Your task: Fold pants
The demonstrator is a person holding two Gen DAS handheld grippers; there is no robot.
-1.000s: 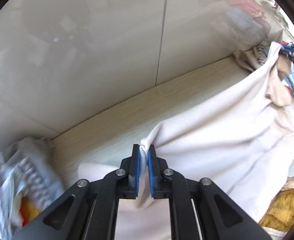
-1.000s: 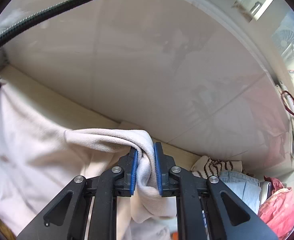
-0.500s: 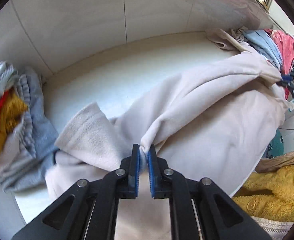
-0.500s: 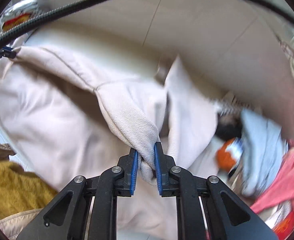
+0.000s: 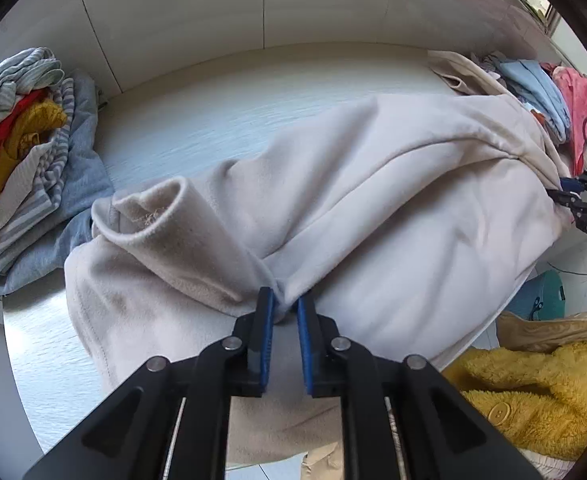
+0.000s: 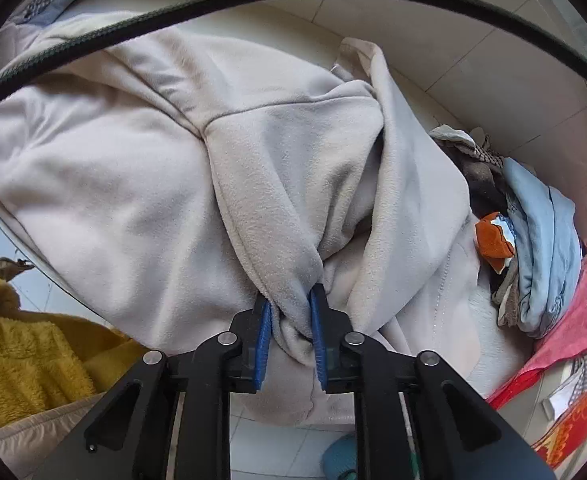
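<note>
Pants [image 5: 393,200], pale beige fleece, lay spread across the white table [image 5: 221,120], bulk toward the near edge and some cloth hanging over it. Left gripper [image 5: 281,312] was pinched on a bunched fold at the near edge, blue pads closed on the cloth with a small gap between them. Right gripper [image 6: 289,312] was clamped likewise on a thick gathered ridge of fleece where a seam ran down toward the jaws. Both holds sat on the near side, probably so the garment could be laid flat and pulled straight before any fold. One leg cuff [image 5: 149,208] stood open and curled toward the left, just beside a stack of striped and blue clothes [image 5: 33,152]. On the right, a pile of blue and pink laundry [image 6: 545,248] touched the pants' far edge. Yellow fleece [image 5: 533,392] lay below the table, near right. Judged early in the task: cloth was still rumpled, legs not aligned. Risk seemed to be dragging the neighbouring piles along with the fleece.
</note>
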